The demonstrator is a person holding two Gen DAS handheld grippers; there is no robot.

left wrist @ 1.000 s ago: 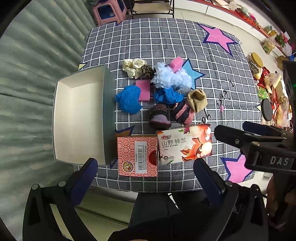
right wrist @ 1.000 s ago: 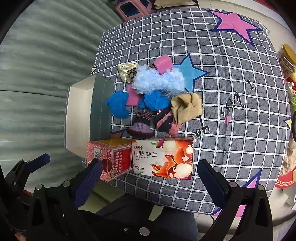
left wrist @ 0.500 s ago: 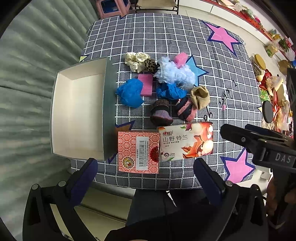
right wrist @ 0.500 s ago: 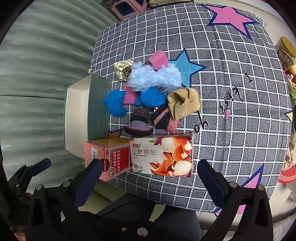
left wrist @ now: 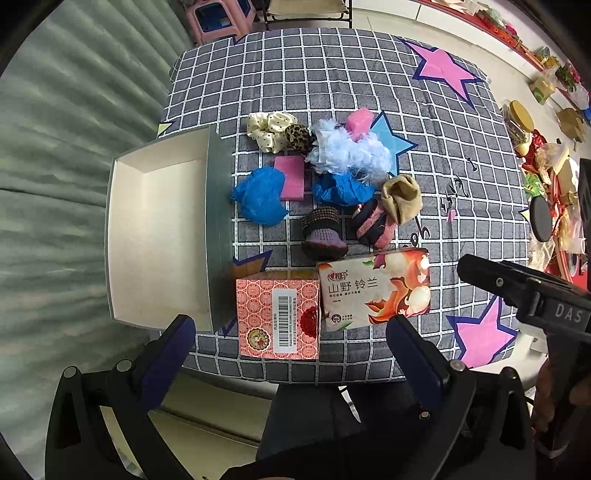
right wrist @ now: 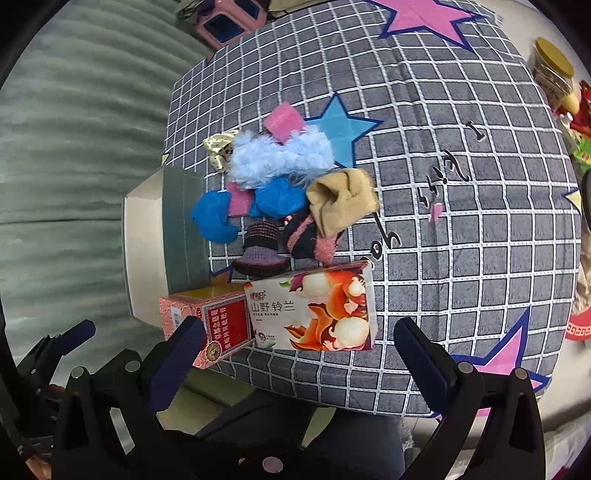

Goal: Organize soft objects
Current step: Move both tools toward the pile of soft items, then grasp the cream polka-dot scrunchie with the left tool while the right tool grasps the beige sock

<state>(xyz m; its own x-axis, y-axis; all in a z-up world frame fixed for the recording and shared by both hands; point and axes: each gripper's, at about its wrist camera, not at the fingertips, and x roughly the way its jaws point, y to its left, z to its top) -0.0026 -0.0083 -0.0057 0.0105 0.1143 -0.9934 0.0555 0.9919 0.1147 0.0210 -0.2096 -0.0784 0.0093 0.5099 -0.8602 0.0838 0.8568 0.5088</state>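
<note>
A heap of soft things lies mid-table: a fluffy pale-blue piece [left wrist: 349,155] [right wrist: 280,158], two blue bundles [left wrist: 260,199] [right wrist: 216,216], pink sponges [left wrist: 291,177], a tan sock [left wrist: 400,199] [right wrist: 341,201], knitted booties [left wrist: 323,234] [right wrist: 260,247] and cream and leopard scrunchies [left wrist: 271,129]. An empty white box [left wrist: 159,236] [right wrist: 144,251] stands to their left. My left gripper [left wrist: 291,332] hangs open above the near table edge, over the red carton [left wrist: 277,314]. My right gripper [right wrist: 299,339] is open too, above the tissue pack [right wrist: 314,310] [left wrist: 375,291].
The table wears a grey checked cloth [left wrist: 332,74] with pink and blue stars. A green curtain [left wrist: 55,147] runs along the left. A pink stool [left wrist: 218,14] stands beyond the far edge. Jars and packets [left wrist: 546,147] crowd the floor at right. My right gripper's body [left wrist: 524,291] shows in the left view.
Both grippers have drifted slightly, so the table sits a little differently in each view. Nothing on the table has moved and both grippers stay open.
</note>
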